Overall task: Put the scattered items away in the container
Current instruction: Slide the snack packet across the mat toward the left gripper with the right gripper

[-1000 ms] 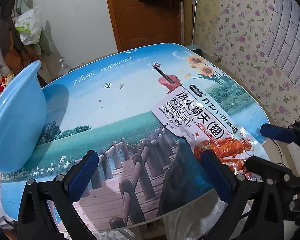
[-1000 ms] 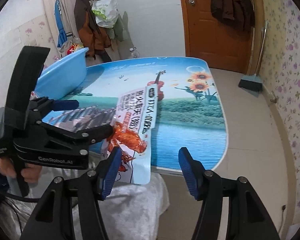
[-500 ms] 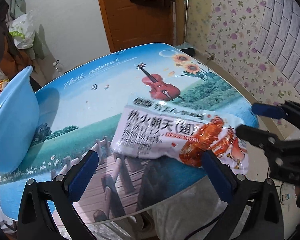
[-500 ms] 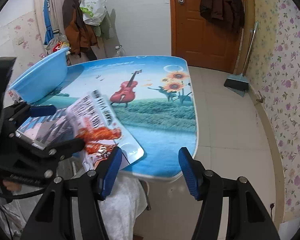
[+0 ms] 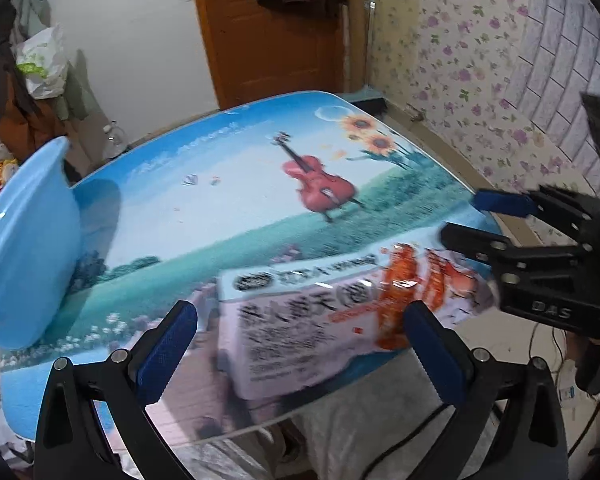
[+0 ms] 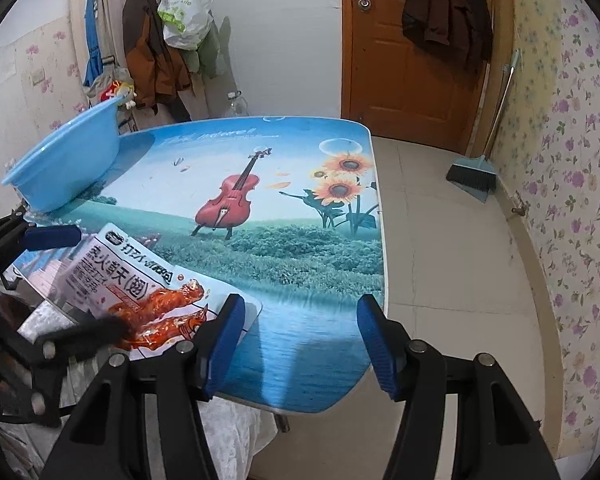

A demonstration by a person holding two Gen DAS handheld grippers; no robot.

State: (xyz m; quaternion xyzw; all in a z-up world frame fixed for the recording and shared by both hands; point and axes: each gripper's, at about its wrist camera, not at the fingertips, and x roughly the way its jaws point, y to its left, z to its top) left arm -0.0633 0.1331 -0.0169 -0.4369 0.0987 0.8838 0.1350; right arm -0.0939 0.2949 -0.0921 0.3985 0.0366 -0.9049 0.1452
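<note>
The snack packet (image 5: pixel 340 312), white with red chicken-wing print, lies flat at the table's (image 6: pixel 300 248) near edge, between the left gripper's (image 5: pixel 300 344) open fingers, ungripped. The right gripper (image 6: pixel 300 344) stands half open, empty. Step: pickup. Next: close on the packet, carry it to the blue basin (image 6: pixel 68 164).

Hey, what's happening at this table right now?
A person with a gripper in each hand is tidying up. A snack packet lies flat at the near edge of the table, partly overhanging it. The left gripper is open with the packet lying between its fingers. The right gripper is open over the table beside the packet, holding nothing. The blue basin sits at the far left, and the packet is not in it yet.
</note>
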